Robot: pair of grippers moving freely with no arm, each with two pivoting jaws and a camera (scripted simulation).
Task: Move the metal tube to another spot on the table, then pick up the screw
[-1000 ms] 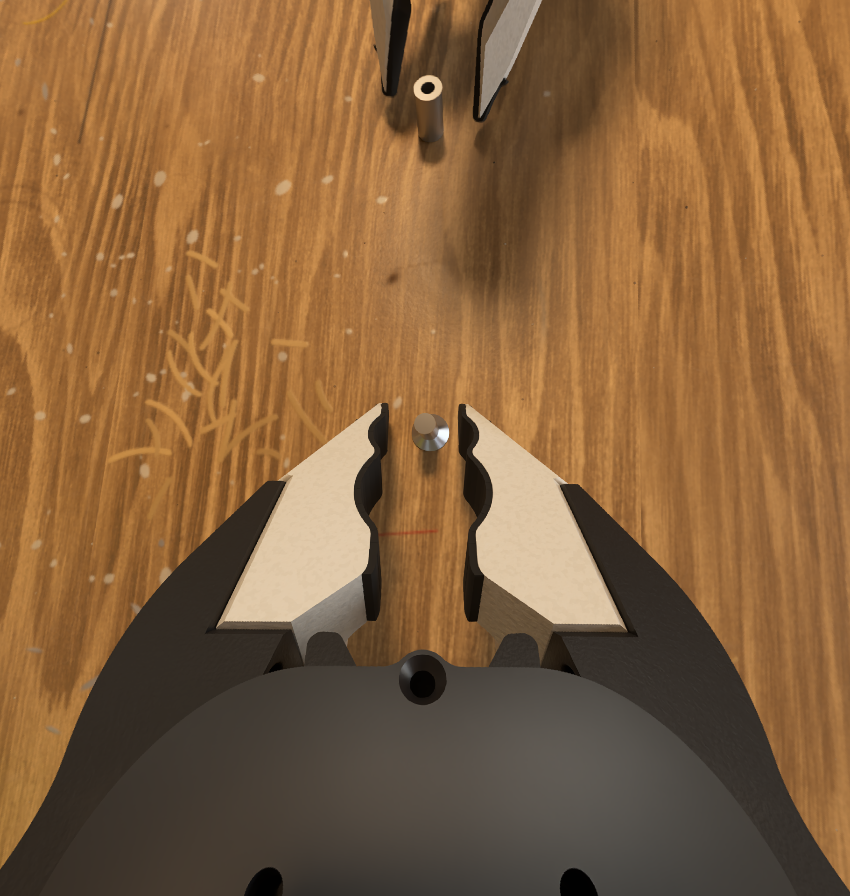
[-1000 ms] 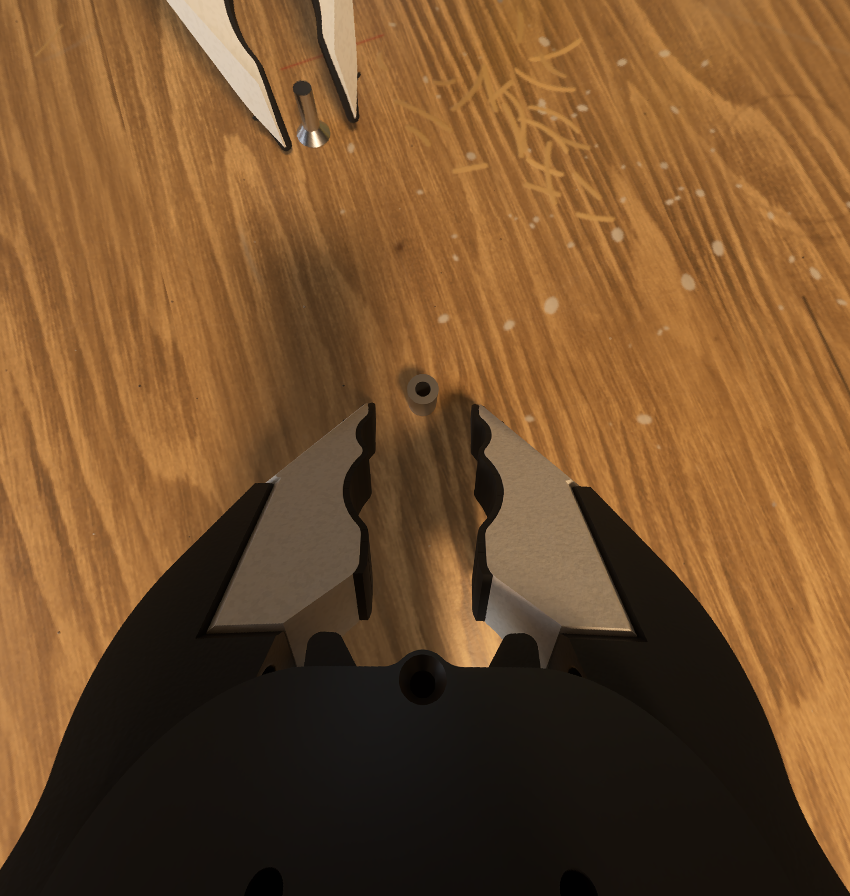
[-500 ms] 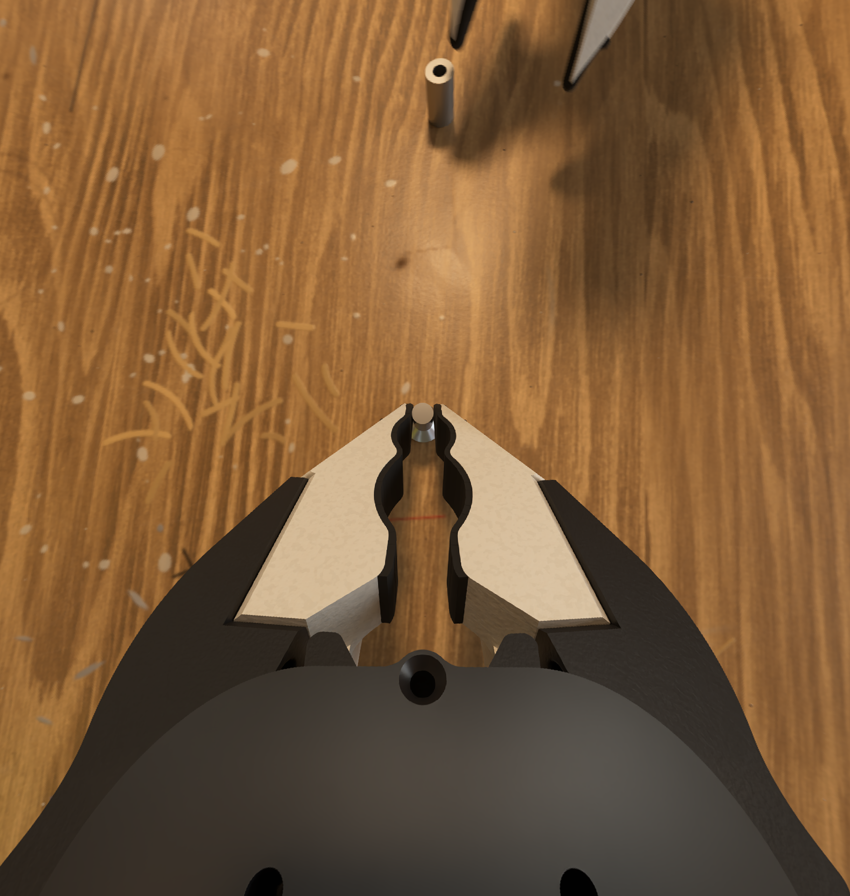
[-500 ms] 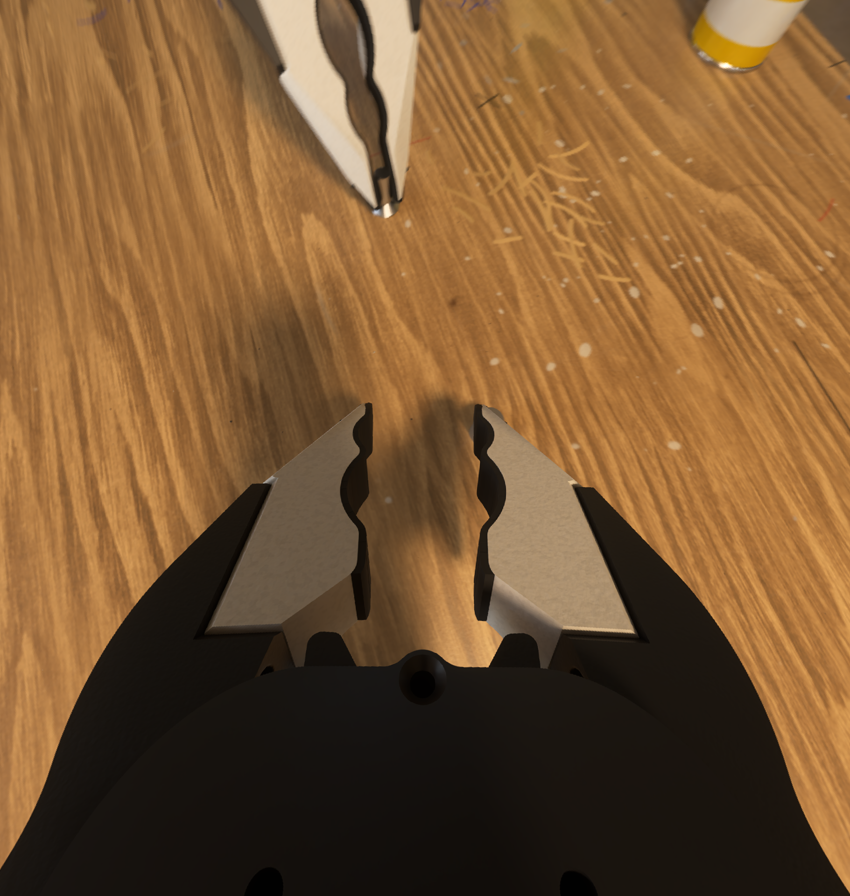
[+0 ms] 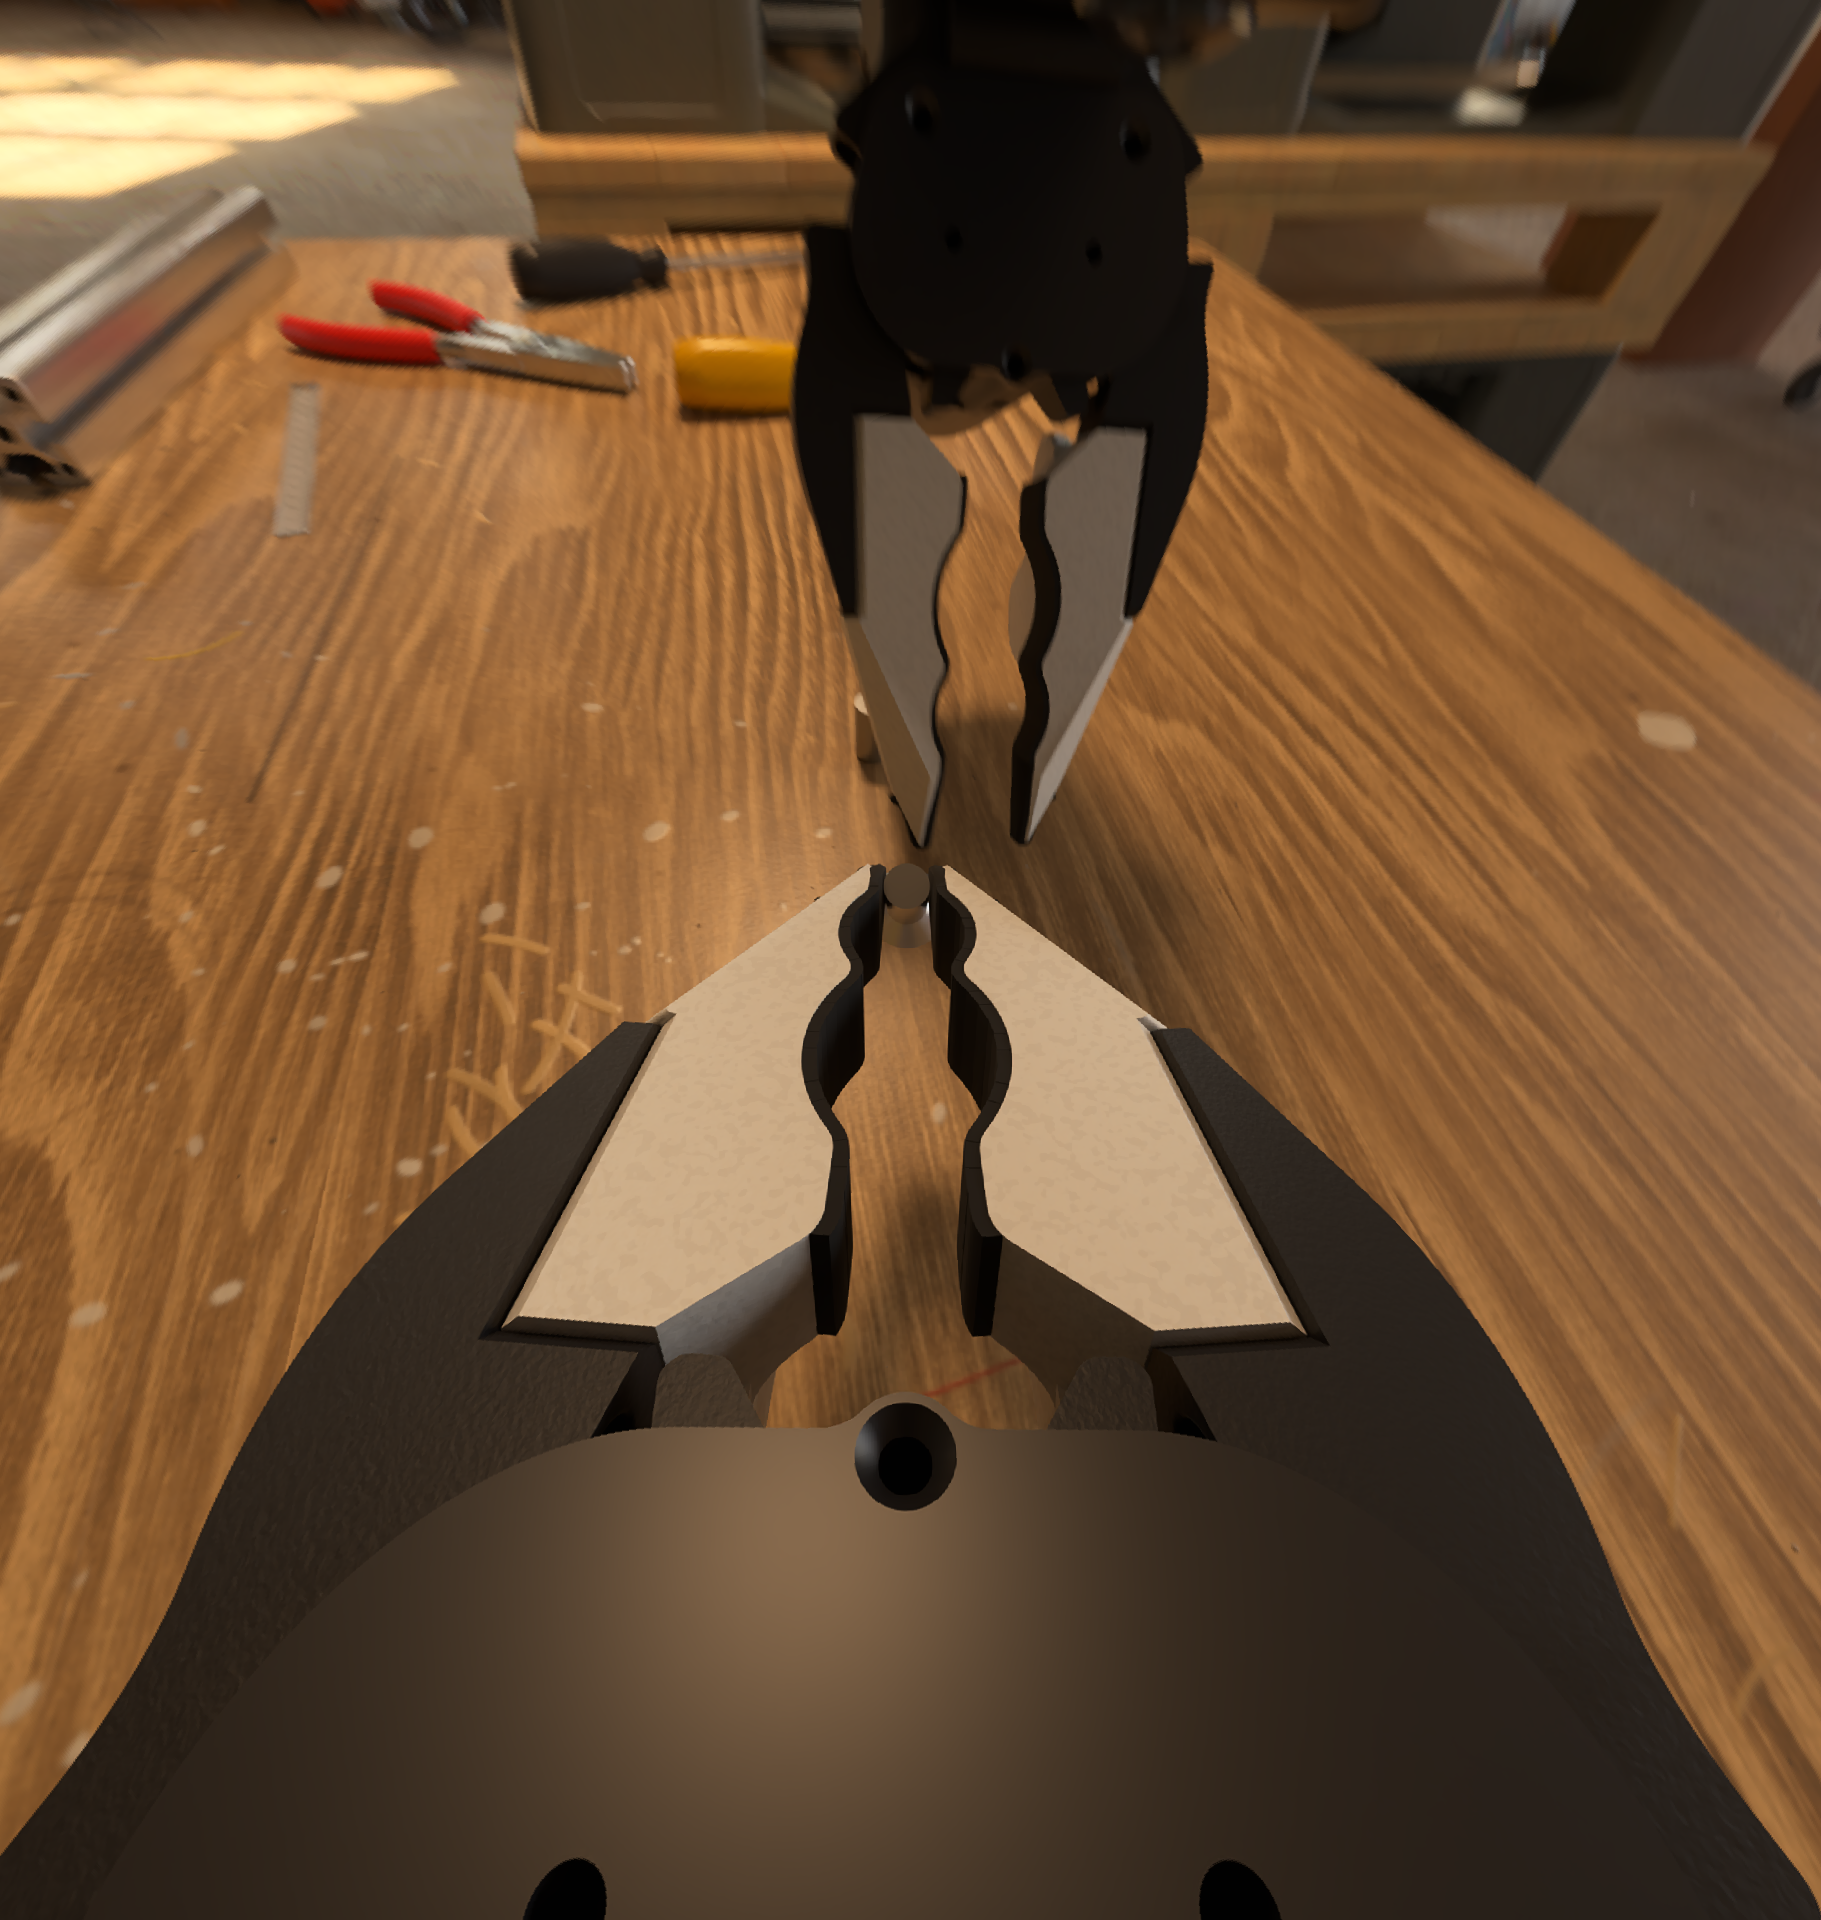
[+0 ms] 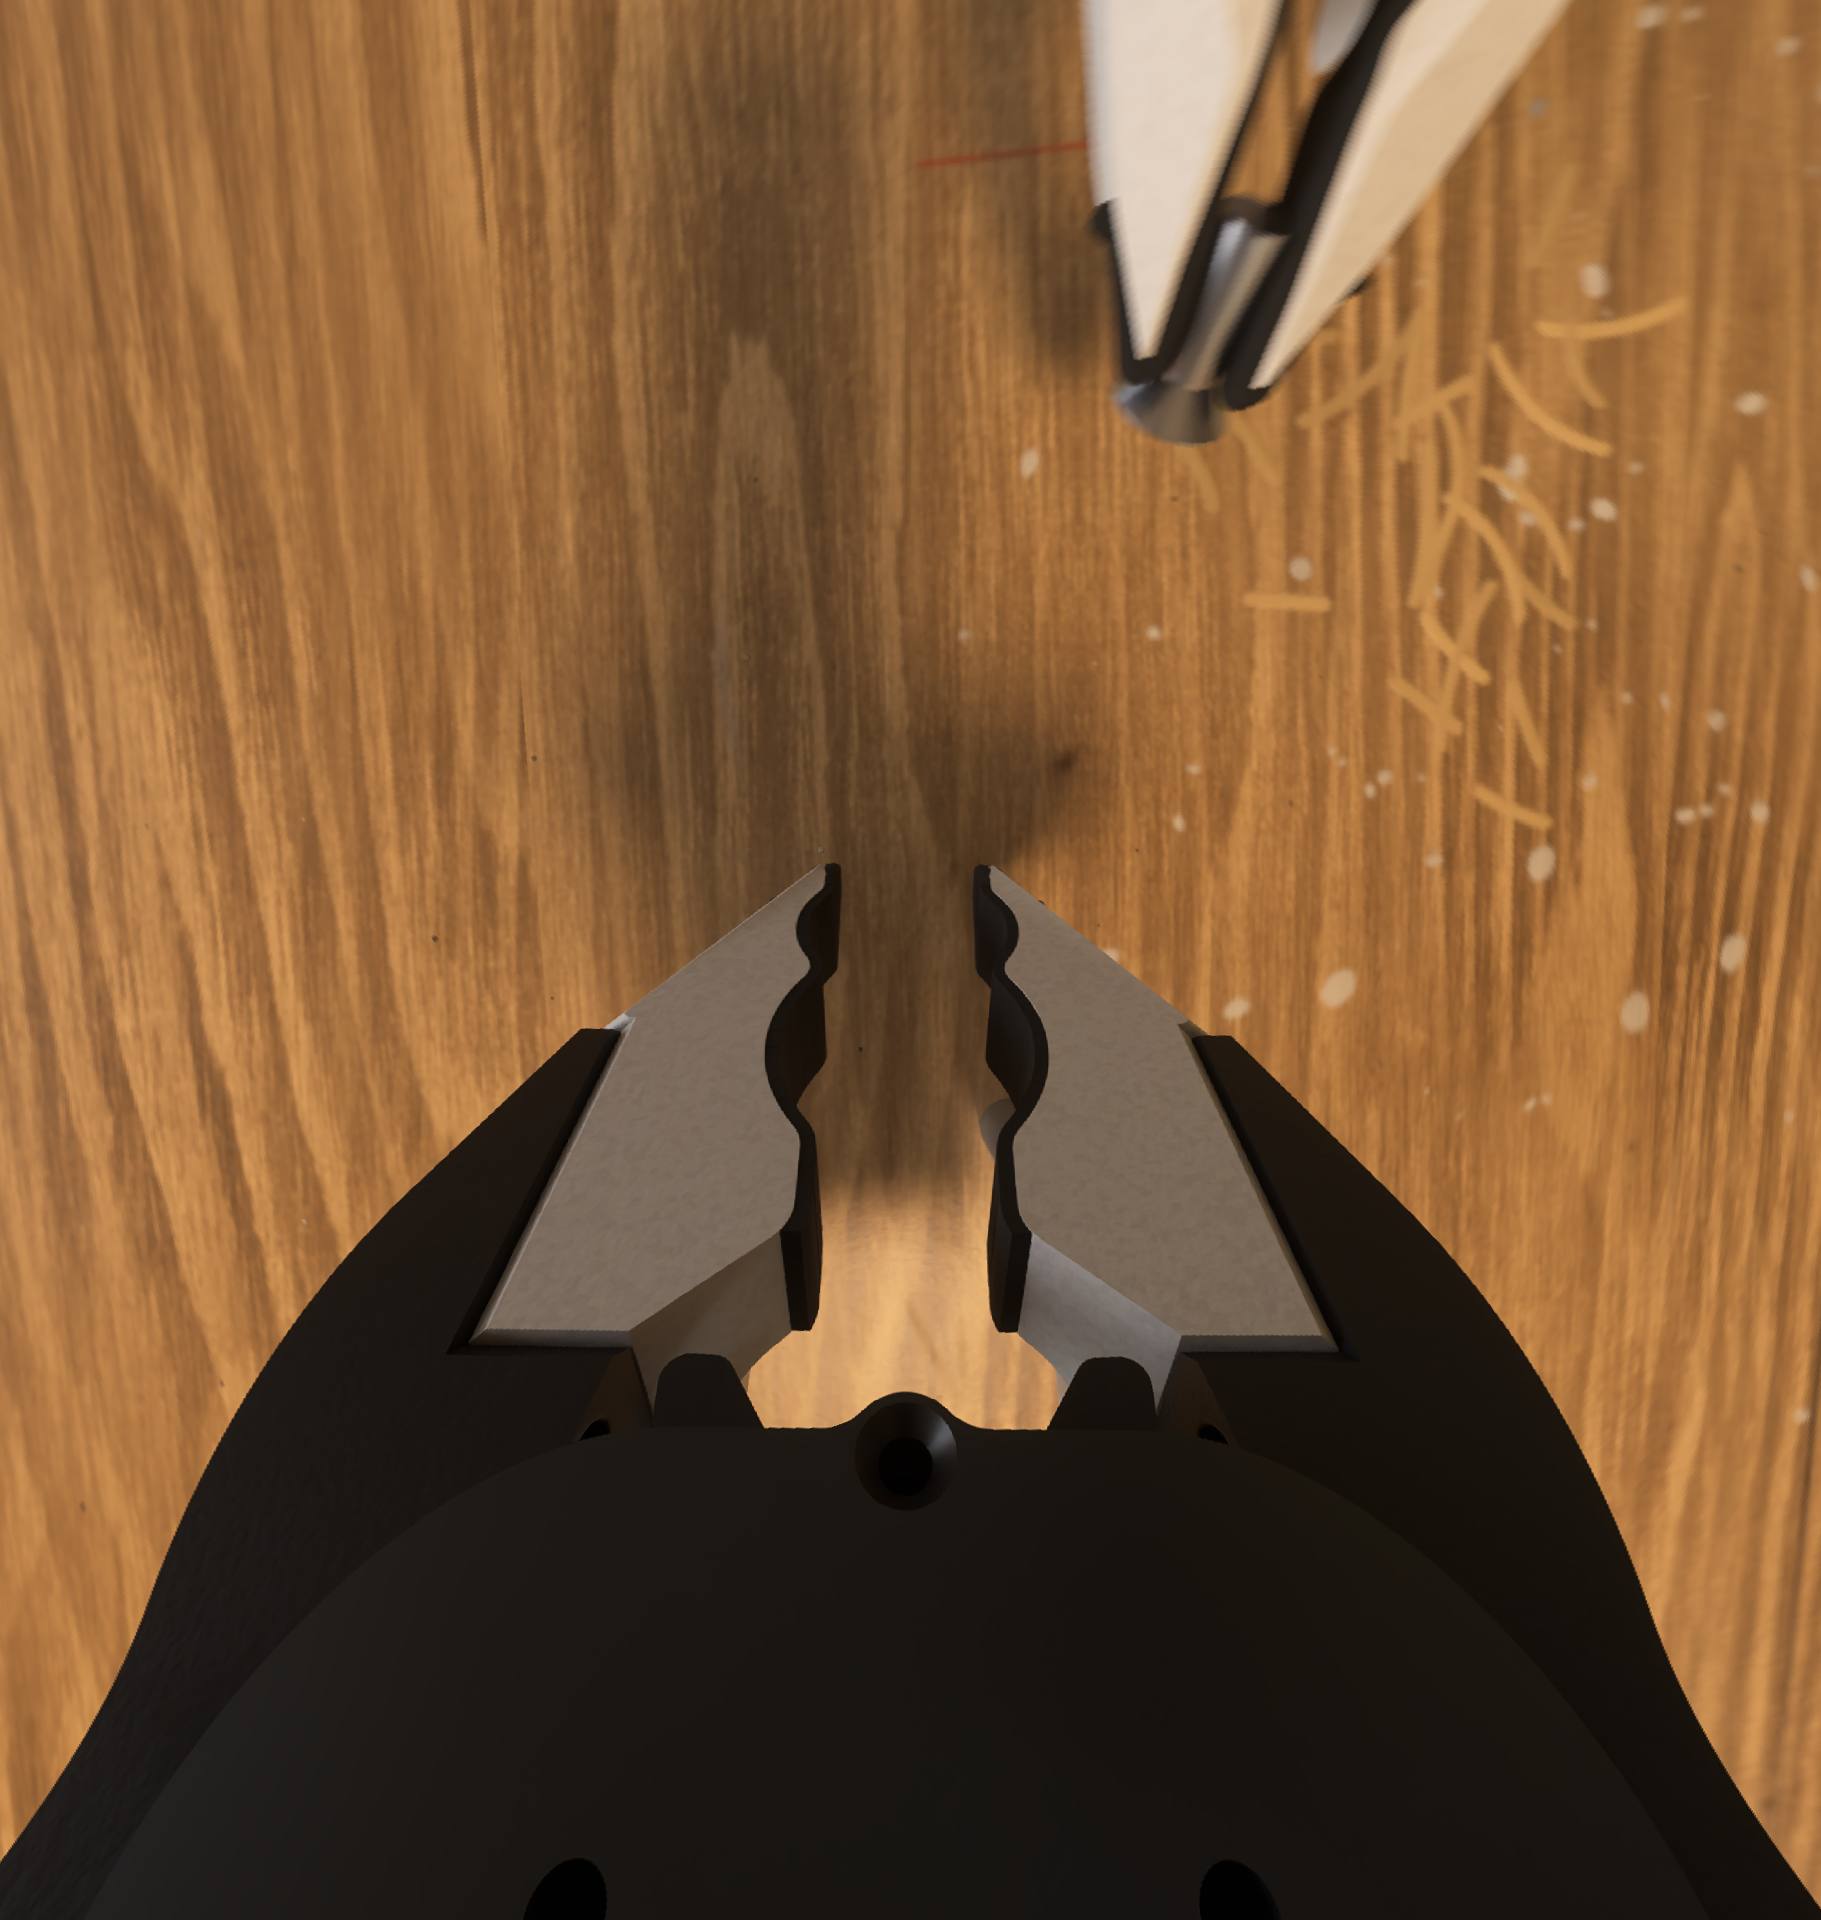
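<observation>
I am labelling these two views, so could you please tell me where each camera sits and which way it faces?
Left wrist view: on the left gripper, looking low along the table; its tan fingers clamp the screw, the open right gripper hangs opposite.
Right wrist view: on the right gripper, facing steeply down at the wood; its grey fingers show.
Shared: the screw and left gripper.

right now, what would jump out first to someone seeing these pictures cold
First, the left gripper pinching the small screw at its fingertips, lifted off the wooden table. Straight ahead of it the right gripper hangs tips-down with its jaws apart and nothing between them, the metal tube half hidden behind one finger. Farther back on the left lie the red-handled pliers.
</observation>
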